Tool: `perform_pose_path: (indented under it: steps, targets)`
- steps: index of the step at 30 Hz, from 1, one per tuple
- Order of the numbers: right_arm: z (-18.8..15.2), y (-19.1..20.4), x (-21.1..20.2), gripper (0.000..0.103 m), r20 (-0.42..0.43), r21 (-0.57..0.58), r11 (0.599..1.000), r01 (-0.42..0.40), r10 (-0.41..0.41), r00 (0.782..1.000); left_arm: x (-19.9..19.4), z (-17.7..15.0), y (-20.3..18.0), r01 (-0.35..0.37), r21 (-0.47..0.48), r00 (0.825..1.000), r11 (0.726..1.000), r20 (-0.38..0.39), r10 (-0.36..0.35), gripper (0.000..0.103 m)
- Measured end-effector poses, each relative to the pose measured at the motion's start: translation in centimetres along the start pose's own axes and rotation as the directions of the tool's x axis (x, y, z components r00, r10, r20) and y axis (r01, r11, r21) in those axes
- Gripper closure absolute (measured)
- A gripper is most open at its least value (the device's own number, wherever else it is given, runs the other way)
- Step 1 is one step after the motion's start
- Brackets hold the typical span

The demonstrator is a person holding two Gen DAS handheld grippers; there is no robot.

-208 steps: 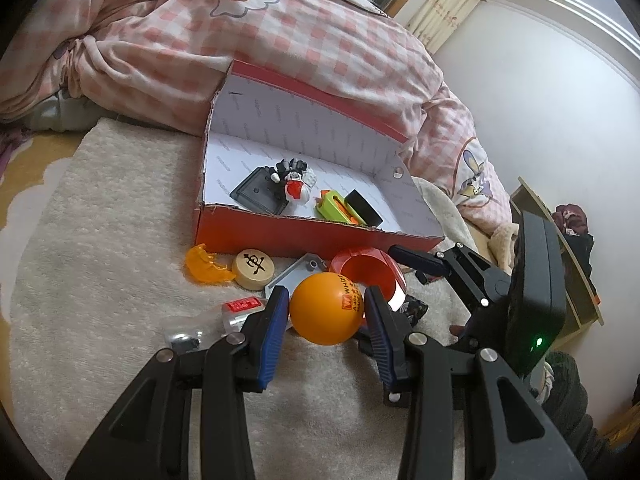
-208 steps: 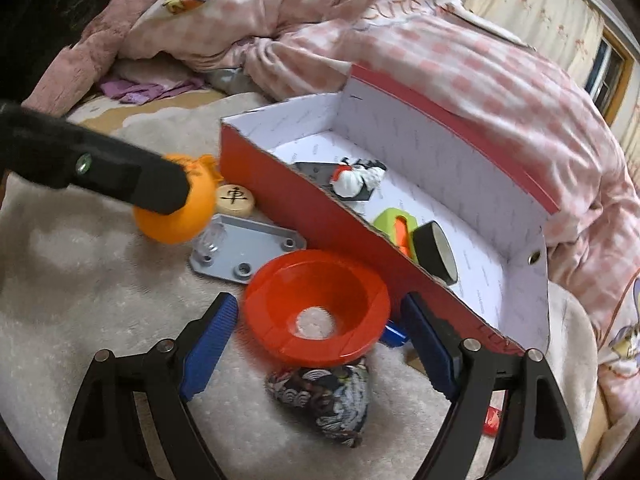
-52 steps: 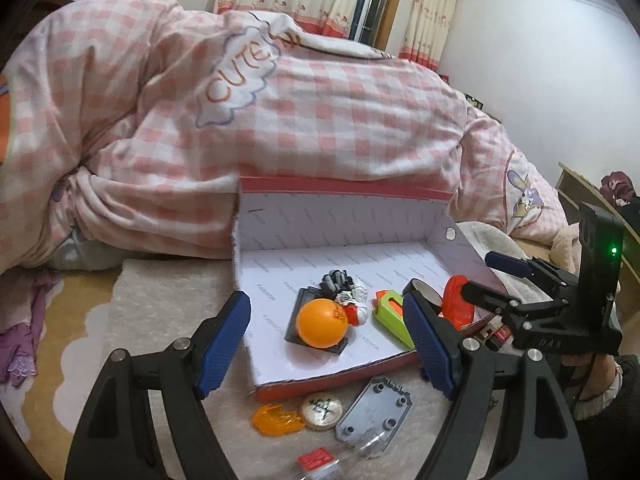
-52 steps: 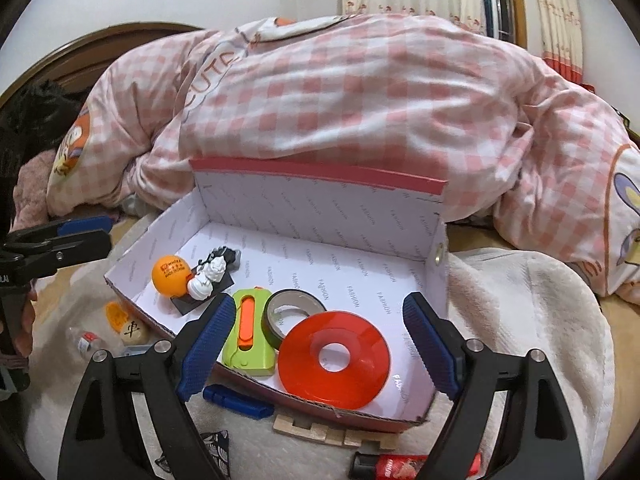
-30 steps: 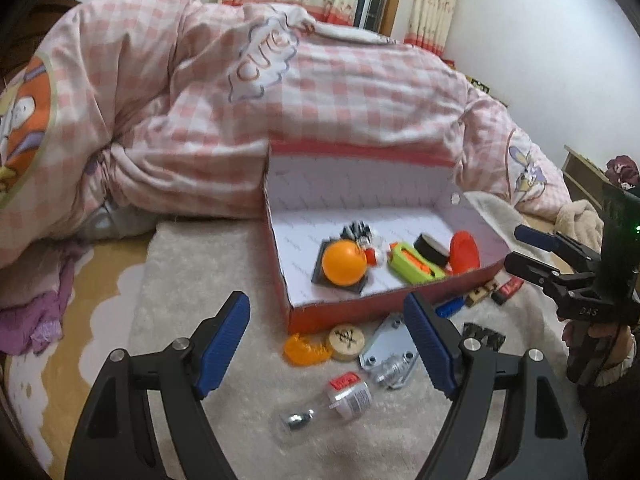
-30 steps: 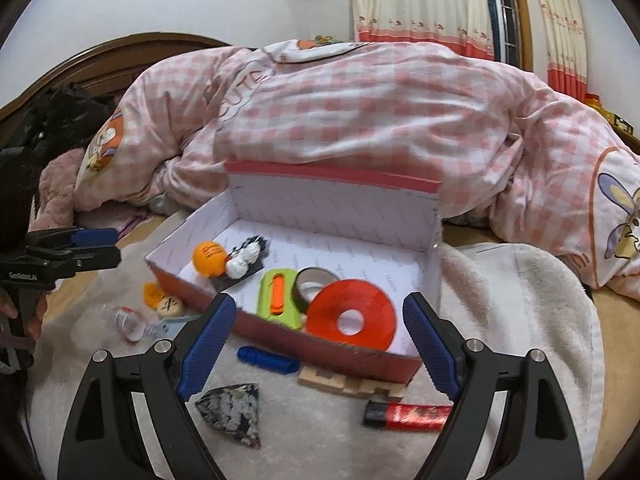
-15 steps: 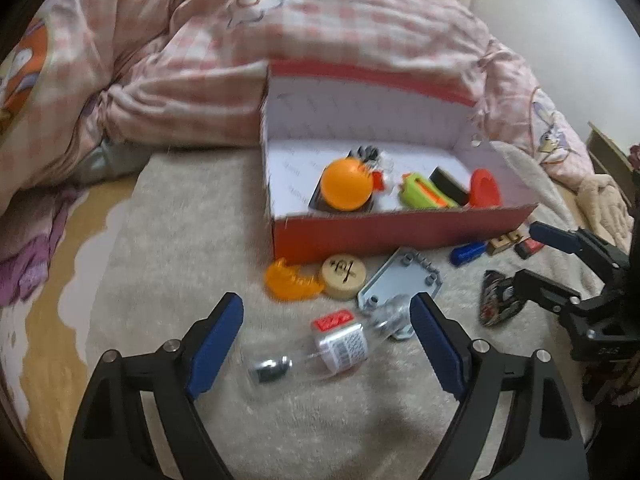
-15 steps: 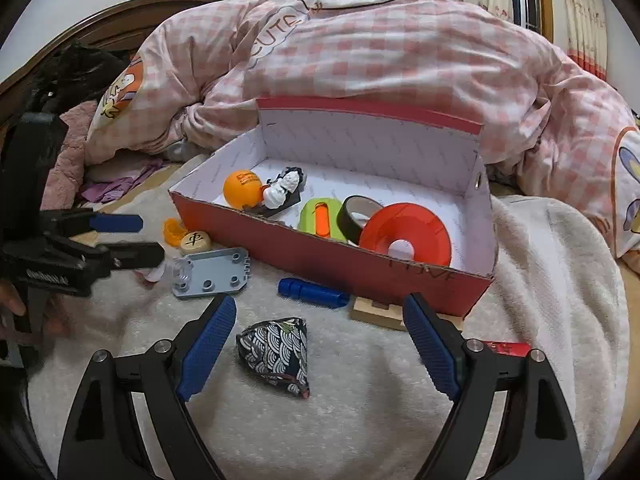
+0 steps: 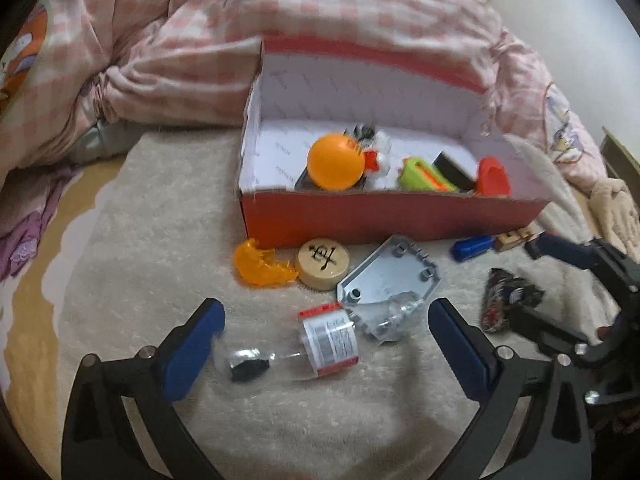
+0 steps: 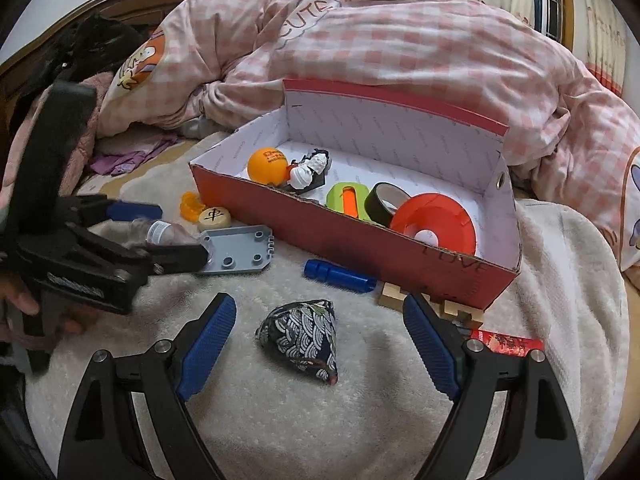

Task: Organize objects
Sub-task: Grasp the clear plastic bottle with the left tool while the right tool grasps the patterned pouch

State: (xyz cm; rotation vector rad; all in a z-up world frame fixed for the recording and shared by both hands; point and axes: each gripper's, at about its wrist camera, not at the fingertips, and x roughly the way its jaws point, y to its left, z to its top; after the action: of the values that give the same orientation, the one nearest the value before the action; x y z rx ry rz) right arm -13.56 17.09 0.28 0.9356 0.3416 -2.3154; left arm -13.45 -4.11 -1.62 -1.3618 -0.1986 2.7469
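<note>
**Bottle on rug between left tool's blue pads; both tools empty**

Bottle (image 9: pixel 296 346), clear plastic with a red-and-white label, lies on its side on the beige rug (image 9: pixel 140 240). Long axis runs roughly left-right in the left wrist view, dark cap end toward the left pad, other end against the grey plate (image 9: pixel 390 276).

Left tool (image 9: pixel 326 350): jaws opening, spread wide, straddling the bottle; pads not pressing it. Tool angled steeply down at the rug. In the right wrist view, fingers of the person's hand (image 10: pixel 24 304) wrap its handle.

Right tool (image 10: pixel 320 344): jaws spread wide, holding nothing. Patterned fabric pouch (image 10: pixel 302 334) lies on the rug between its pads, untouched. Tool tilted downward.

Red box (image 10: pixel 360 236), open, sits behind on the rug; orange ball (image 10: pixel 267 165) and red ring (image 10: pixel 434 226) inside. Blue cylinder (image 10: pixel 340 276) lies just in front of its wall.
</note>
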Motion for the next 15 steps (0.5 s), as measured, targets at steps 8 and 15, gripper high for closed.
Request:
perform_pose_path:
  steps: [8,15]
  targets:
    - [-0.1,0.3,0.3,0.015,-0.022,-0.014,1.000,-0.003,0.002,1.000,0.1,0.0,1.0,0.026,-0.044,1.000,0.999,0.012,-0.025,0.000]
    - [-0.2,0.6,0.6,0.015,-0.045,-0.030,1.000,-0.005,0.004,0.999,0.0,-0.4,-0.6,0.030,0.040,0.999,0.999,0.012,-0.030,0.002]
